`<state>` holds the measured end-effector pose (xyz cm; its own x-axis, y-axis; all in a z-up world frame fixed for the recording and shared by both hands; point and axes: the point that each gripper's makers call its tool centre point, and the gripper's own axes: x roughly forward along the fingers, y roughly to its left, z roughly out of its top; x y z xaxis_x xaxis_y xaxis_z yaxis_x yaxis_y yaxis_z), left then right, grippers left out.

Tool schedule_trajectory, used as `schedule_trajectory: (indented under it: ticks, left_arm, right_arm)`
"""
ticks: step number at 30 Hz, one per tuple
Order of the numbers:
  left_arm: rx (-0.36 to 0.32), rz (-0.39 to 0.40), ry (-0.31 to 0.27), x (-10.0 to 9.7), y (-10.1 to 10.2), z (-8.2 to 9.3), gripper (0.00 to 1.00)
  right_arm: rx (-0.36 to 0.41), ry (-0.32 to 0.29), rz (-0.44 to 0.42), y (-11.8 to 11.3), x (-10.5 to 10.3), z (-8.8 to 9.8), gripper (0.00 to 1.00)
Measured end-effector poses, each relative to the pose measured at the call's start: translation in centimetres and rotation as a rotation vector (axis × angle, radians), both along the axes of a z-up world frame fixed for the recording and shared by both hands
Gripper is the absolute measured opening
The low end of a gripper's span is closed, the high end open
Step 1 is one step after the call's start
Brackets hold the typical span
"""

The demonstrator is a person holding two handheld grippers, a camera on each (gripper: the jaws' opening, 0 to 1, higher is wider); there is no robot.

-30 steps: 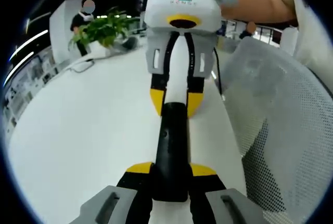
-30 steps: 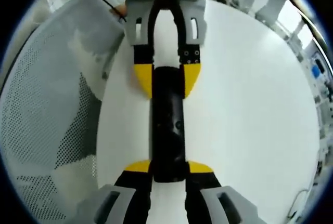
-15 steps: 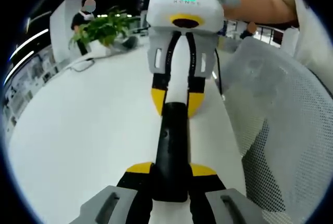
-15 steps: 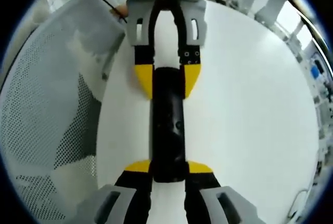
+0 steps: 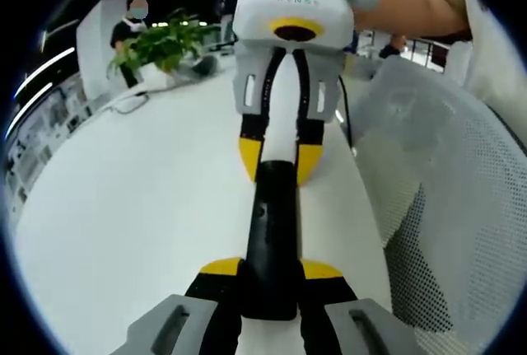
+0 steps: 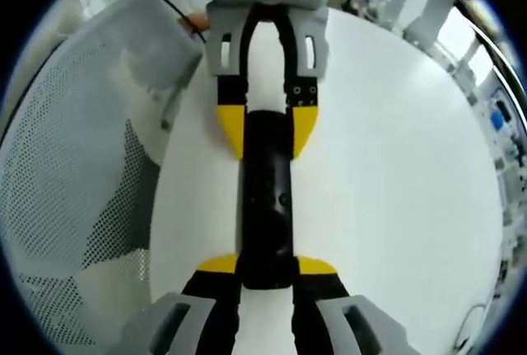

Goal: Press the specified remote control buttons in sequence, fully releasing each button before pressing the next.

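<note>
Black remote [image 5: 270, 240] between both grippers

Remote [image 5: 270, 240] lies lengthwise on the table [image 5: 123, 215], between your 2 grippers: left gripper [image 5: 270, 277] at its near end, right gripper [image 5: 280, 157] at the far end. Mesh chair [image 5: 449, 207] along the table's right edge. Plant [image 5: 160, 46] at the far-left.

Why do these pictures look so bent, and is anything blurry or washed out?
Left gripper view: the fisheye lens curves the table edge; the remote is sharp, the plant and background soft. Right gripper view: the same bulge; the remote shows a faint sheen, the bright table looks nearly washed out, and the mesh chair is blurred towards the rim.
</note>
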<state>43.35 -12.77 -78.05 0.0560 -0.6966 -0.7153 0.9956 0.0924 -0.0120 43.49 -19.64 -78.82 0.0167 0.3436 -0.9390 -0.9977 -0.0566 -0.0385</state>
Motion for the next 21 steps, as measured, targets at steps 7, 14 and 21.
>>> schedule_trajectory:
  ticks: [7, 14, 21]
  left_arm:
    - [0.007, 0.004, -0.007, 0.6, 0.2, 0.1, 0.24]
    - [0.012, 0.010, -0.017, 1.6, 0.3, 0.4, 0.24]
    - [0.006, 0.010, -0.035, 2.9, 0.0, 0.9, 0.24]
  right_arm:
    - [0.019, -0.008, 0.000, 0.1, 0.6, 0.5, 0.21]
    - [0.031, -0.025, 0.004, 0.3, 1.5, 1.2, 0.21]
    - [0.044, -0.040, -0.006, 0.1, 2.7, 1.8, 0.21]
